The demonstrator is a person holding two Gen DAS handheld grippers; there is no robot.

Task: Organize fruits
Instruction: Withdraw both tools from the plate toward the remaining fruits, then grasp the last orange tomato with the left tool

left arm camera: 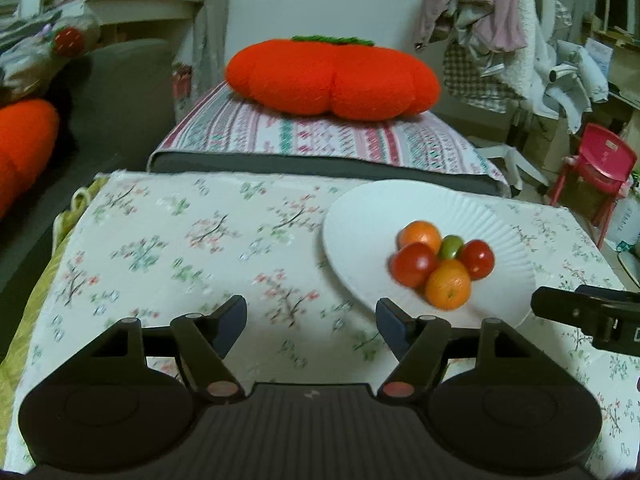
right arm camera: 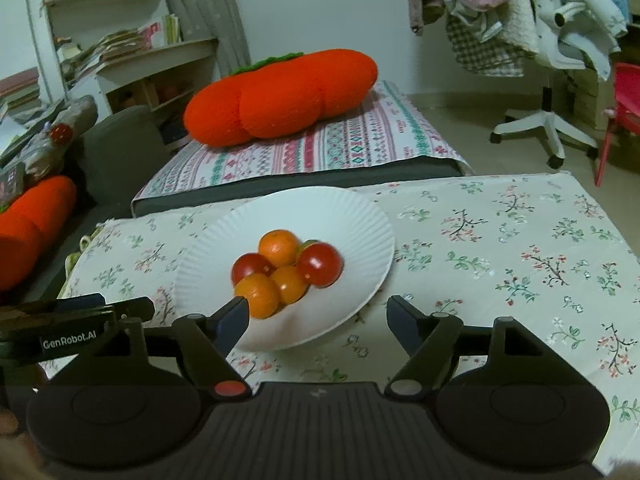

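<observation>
A white paper plate (left arm camera: 360,220) (right arm camera: 352,224) lies on the floral tablecloth. On it is a tight cluster of small fruits: orange ones (left arm camera: 447,285) (right arm camera: 279,247), red ones (left arm camera: 414,264) (right arm camera: 319,264) and a green one (left arm camera: 451,247), mostly hidden in the right wrist view. My left gripper (left arm camera: 312,316) is open and empty, left of the plate's near edge. My right gripper (right arm camera: 318,318) is open and empty over the plate's near rim, its left finger (right arm camera: 234,318) just in front of the nearest orange fruit (right arm camera: 258,294). The right gripper also shows at the left wrist view's right edge (left arm camera: 592,312).
The table (left arm camera: 192,248) (right arm camera: 520,248) has a floral cloth. Behind it a bench with a striped cover holds a big orange pumpkin cushion (left arm camera: 332,76) (right arm camera: 280,96). A white swivel chair (right arm camera: 548,120) and a red child's chair (left arm camera: 596,164) stand at the right.
</observation>
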